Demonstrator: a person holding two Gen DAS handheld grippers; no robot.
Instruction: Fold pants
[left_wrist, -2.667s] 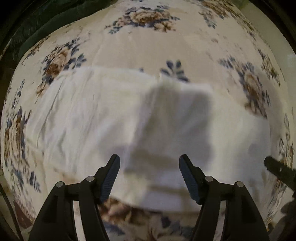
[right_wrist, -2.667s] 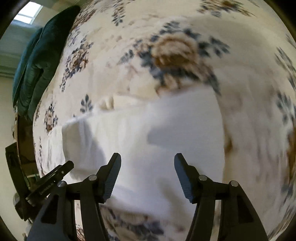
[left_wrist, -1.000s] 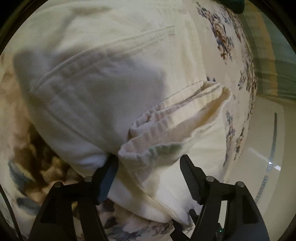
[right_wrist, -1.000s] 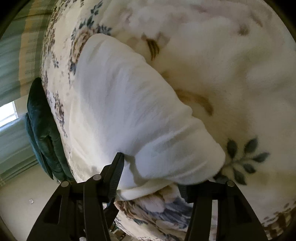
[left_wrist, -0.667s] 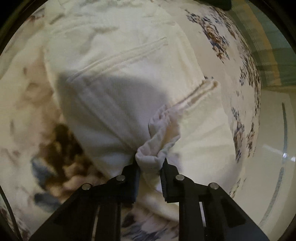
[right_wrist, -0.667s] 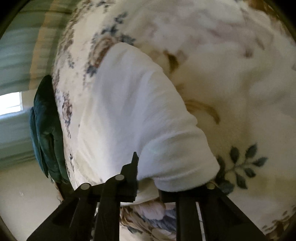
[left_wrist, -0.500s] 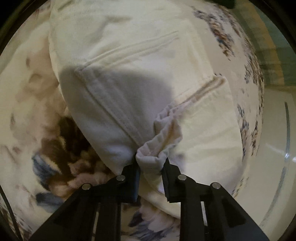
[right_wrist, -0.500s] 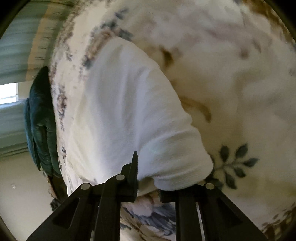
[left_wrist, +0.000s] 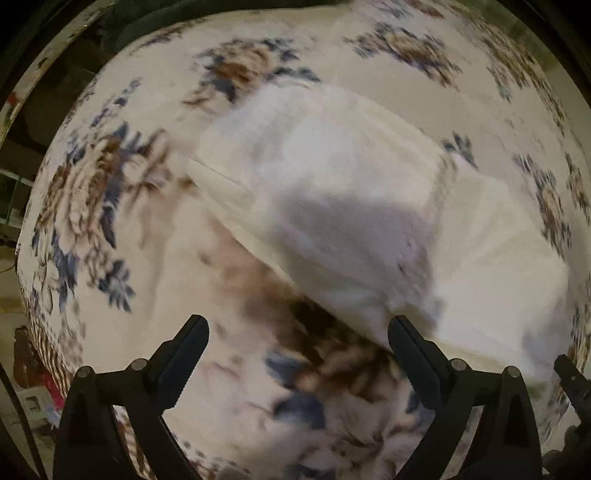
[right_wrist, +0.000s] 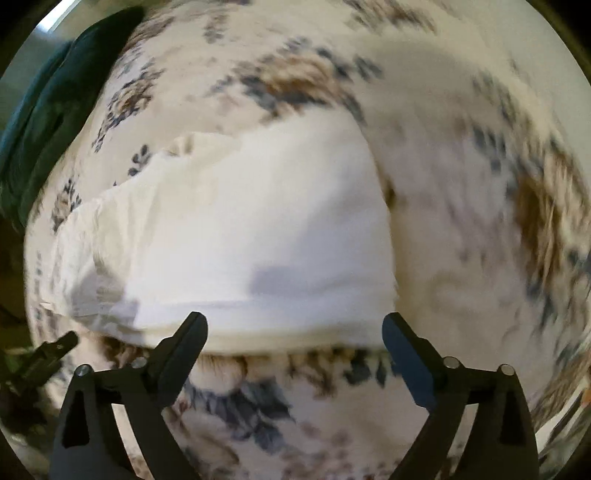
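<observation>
The white pants (left_wrist: 332, 192) lie folded into a compact bundle on the flowered blanket (left_wrist: 110, 221). In the left wrist view my left gripper (left_wrist: 297, 332) hangs above the bundle's near left corner, its jaws opening wide, with only blanket between them. In the right wrist view the same pants (right_wrist: 258, 240) lie flat, folded edge nearest me. My right gripper (right_wrist: 293, 326) hovers over that edge with its jaws opening and nothing pinched. The tip of the other gripper (right_wrist: 48, 354) shows at the lower left there. Both views are blurred.
A dark green cushion (right_wrist: 48, 107) sits at the far left end of the blanket. The blanket's edge drops to a pale floor (left_wrist: 11, 332) at the left. The right gripper's tip (left_wrist: 572, 376) shows at the lower right of the left wrist view.
Both grippers let go of the pants and opened wide. Both rose and rolled, so the bundle now looks smaller and lies free on the blanket.
</observation>
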